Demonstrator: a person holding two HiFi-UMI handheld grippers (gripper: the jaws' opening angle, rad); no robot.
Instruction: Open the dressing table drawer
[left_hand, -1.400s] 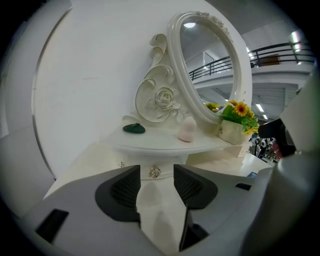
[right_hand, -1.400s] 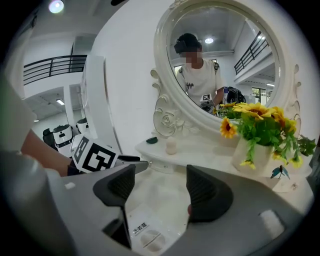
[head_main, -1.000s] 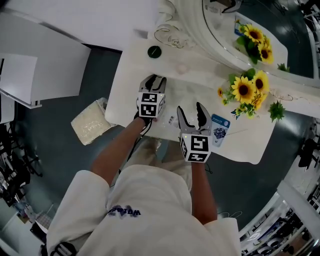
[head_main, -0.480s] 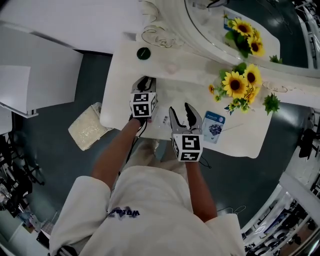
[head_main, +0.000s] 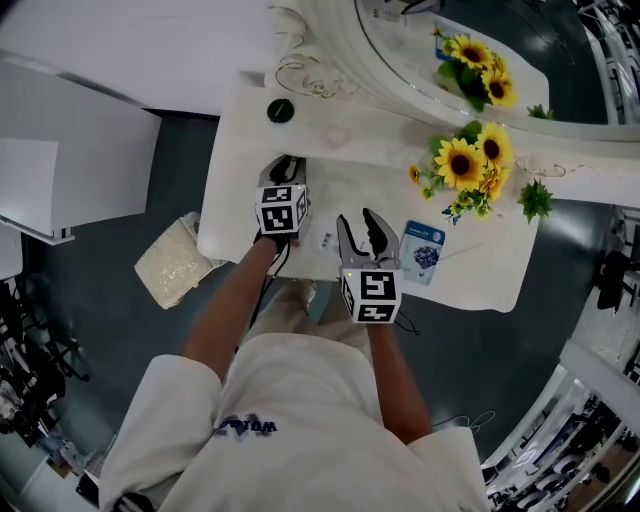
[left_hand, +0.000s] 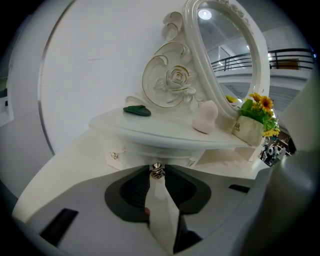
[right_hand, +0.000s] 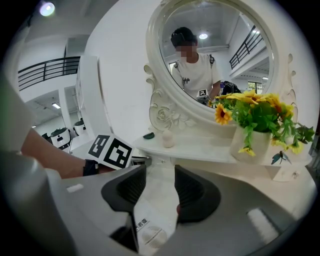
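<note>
- The left gripper (head_main: 285, 168) reaches in over the bench (head_main: 480, 270), up against the raised shelf (left_hand: 165, 132) at the back.
- In the left gripper view its jaws are drawn in on the small metal knob (left_hand: 157, 171), with one dark pad pressed on either side of it.
- That knob belongs to the drawer (left_hand: 150, 151), whose white front sits just under the curved shelf, straight ahead of the left gripper's tips.
- I cannot tell whether the drawer has come out at all.
- Two more small knobs show on the same white front, one to either side and clear of the jaws.
- The right gripper (head_main: 364, 225) hangs just beside the left, nearer the person and a little off towards the sunflowers (head_main: 465, 165).
- Its jaws stand apart and have just been closing, with nothing pinched between them and only the white bench top showing through the gap.
- A small printed packet (right_hand: 142, 227) lies on the bench beneath those jaws.
- The drawer is ahead of the right gripper and to its left, well clear of its tips.
- On the shelf above the drawer sit a green piece (left_hand: 137, 110) and a pale pink sponge (left_hand: 206, 117), with the oval mirror (left_hand: 225, 55) behind them.
- A blue packet (head_main: 421, 250) lies on the bench just right of the right gripper.
</note>
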